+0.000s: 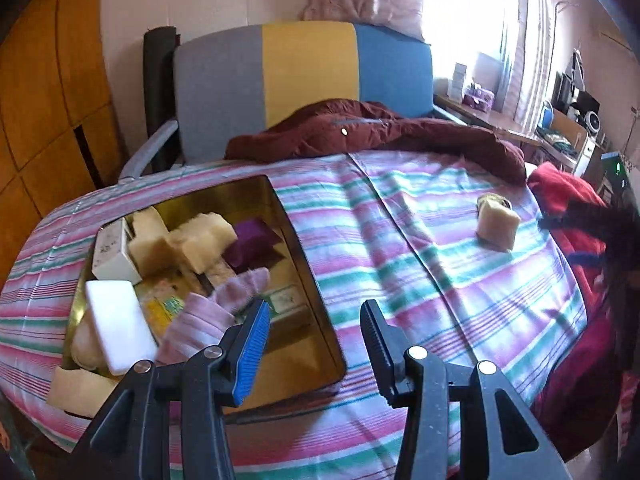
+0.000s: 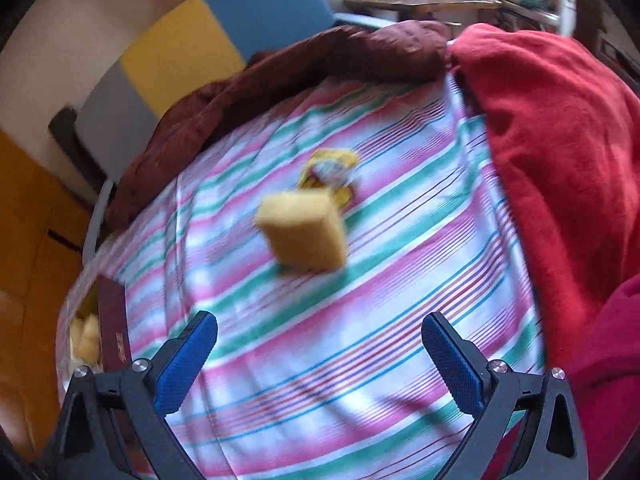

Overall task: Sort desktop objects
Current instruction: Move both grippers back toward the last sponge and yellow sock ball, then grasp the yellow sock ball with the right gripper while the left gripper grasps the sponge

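Above the striped cloth, both claws gape empty.

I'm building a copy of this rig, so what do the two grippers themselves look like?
Both are black plastic two-finger grippers with angular linkage arms joined by round silver pivot pins. The left gripper shows a ribbed blue pad on one finger, while the other finger's toothed edge looks black from here. The right gripper has textured blue pads on both fingers. No cables or markings show.

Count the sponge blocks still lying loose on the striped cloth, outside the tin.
1: a yellow sponge block beside a crumpled wrapper mid-cloth. Others already sit in the tin, some possibly buried.
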The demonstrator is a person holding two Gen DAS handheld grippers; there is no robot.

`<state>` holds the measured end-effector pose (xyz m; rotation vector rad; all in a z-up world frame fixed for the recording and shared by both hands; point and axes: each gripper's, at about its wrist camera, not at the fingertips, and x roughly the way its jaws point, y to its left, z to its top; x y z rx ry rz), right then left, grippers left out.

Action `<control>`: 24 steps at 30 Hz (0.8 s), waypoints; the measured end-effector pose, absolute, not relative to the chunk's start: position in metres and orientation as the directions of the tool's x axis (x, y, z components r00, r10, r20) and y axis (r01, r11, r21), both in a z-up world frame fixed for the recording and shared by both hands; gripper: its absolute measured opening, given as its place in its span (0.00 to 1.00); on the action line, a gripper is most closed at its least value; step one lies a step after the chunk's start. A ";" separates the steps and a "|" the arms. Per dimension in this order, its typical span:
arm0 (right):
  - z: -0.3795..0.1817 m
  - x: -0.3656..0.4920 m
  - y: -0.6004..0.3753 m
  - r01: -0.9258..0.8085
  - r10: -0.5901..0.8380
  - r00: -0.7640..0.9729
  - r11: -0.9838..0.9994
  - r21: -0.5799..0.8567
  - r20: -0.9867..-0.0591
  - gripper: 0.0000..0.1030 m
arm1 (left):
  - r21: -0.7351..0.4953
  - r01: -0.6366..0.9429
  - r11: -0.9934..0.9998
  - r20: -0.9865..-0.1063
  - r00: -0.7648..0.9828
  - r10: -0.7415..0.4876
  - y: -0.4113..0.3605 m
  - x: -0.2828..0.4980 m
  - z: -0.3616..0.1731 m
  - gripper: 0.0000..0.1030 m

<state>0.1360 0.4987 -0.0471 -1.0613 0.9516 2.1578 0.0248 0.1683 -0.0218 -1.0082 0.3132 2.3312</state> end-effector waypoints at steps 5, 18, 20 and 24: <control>-0.040 0.141 0.545 -0.764 0.175 -0.567 -0.478 0.434 -0.805 1.00 | -0.026 -0.621 -0.784 -0.736 -0.519 0.436 0.182 0.027 -0.023 0.46; -0.071 0.060 0.600 -0.685 0.050 -0.610 -0.535 0.495 -0.791 1.00 | 0.011 -0.658 -0.753 -0.778 -0.479 0.407 0.213 0.034 -0.038 0.46; -0.085 0.055 0.602 -0.682 0.035 -0.611 -0.531 0.503 -0.791 1.00 | 0.012 -0.657 -0.754 -0.778 -0.480 0.405 0.214 0.032 -0.038 0.46; -0.106 0.044 0.607 -0.695 0.000 -0.565 -0.539 0.476 -0.825 0.96 | 0.000 -0.654 -0.756 -0.779 -0.474 0.410 0.219 0.029 -0.038 0.46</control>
